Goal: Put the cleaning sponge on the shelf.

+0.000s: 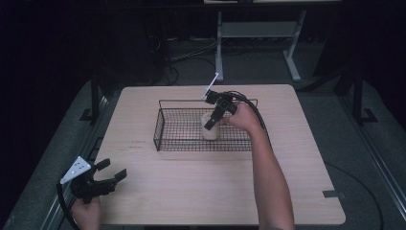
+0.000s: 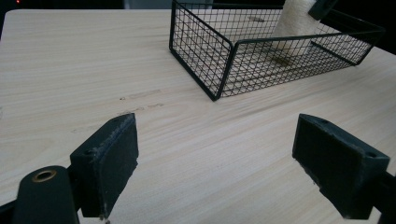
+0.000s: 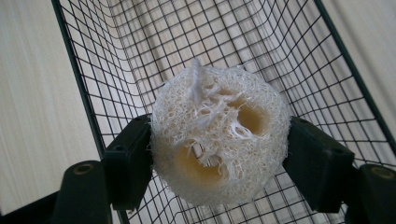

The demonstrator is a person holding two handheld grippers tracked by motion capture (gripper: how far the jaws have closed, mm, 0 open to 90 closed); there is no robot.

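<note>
A pale, fibrous loofah piece (image 3: 217, 135) is clamped between the two black pads of my right gripper (image 3: 217, 154), seen end-on with its hollow chambers. In the high view my right gripper (image 1: 210, 125) points down into the black wire basket (image 1: 165, 103), holding the loofah (image 1: 209, 132) upright near the basket's middle. My left gripper (image 1: 112, 173) rests at the table's near left corner, jaws wide apart with nothing between them. Its own view shows its pads (image 2: 112, 158) over bare wood, with the basket (image 2: 201, 60) and loofah (image 2: 294, 28) farther off.
The light wooden table (image 1: 191, 191) has the basket at its back centre. A cable (image 1: 258, 120) trails from the right gripper over the forearm. Beyond the table stands a white desk frame (image 1: 292, 57) on a dark floor with cables.
</note>
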